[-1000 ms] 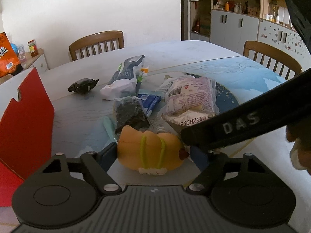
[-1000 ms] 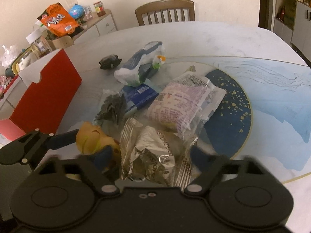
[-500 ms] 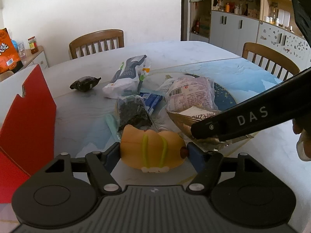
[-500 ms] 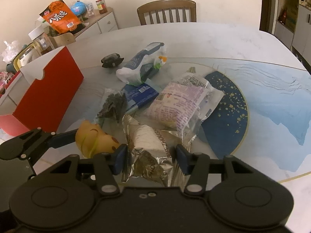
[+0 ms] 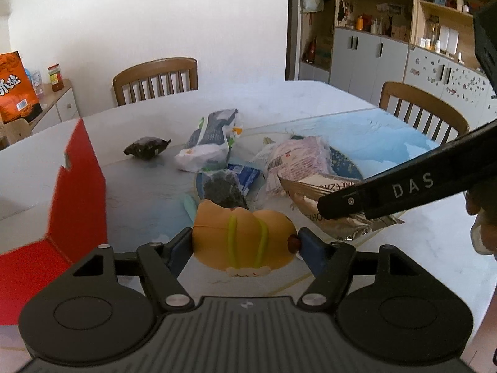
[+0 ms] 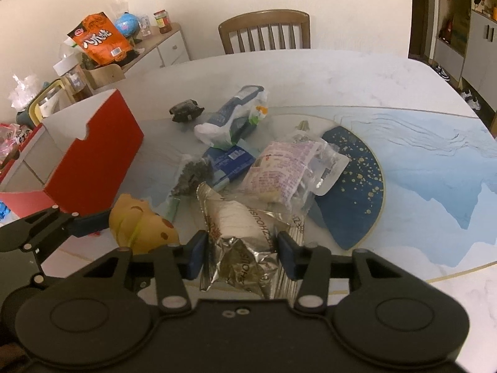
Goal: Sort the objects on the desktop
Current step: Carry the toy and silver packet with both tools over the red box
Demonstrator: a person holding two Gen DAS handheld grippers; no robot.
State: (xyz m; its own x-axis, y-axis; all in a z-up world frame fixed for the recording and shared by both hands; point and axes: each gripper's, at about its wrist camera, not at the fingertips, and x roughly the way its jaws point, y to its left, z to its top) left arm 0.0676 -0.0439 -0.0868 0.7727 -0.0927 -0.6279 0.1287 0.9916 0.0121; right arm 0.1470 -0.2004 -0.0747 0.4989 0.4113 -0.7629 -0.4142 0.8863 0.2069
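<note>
I have the yellow toy (image 5: pixel 243 237) clamped sideways in my left tool (image 5: pixel 243 242), one blue pad pressed on each end, the toy held at the near edge of the surface (image 5: pixel 149 192). From the right wrist view the same toy (image 6: pixel 141 225) sits at 9 o'clock of my right tool (image 6: pixel 241 253), just beside it. The right tool is closed narrow on a silver foil snack packet (image 6: pixel 245 242), both pads pinching its crumpled lower half (printed lettering runs along its side).

Past the foil packet, toward 12 o'clock, a pink-printed clear bag (image 6: pixel 285 171) touches it. At 11 o'clock lie a dark crinkled packet (image 6: pixel 194 174) and a blue packet (image 6: pixel 231 160), the two touching. Further out is a white and grey pouch (image 6: pixel 233 118), and beyond that a small black packet (image 6: pixel 186 110) lies apart from the pile.

A red open box (image 6: pixel 93 155) stands at 10 o'clock on the surface's left edge. A wooden chair (image 6: pixel 265 31) stands at the far side.
</note>
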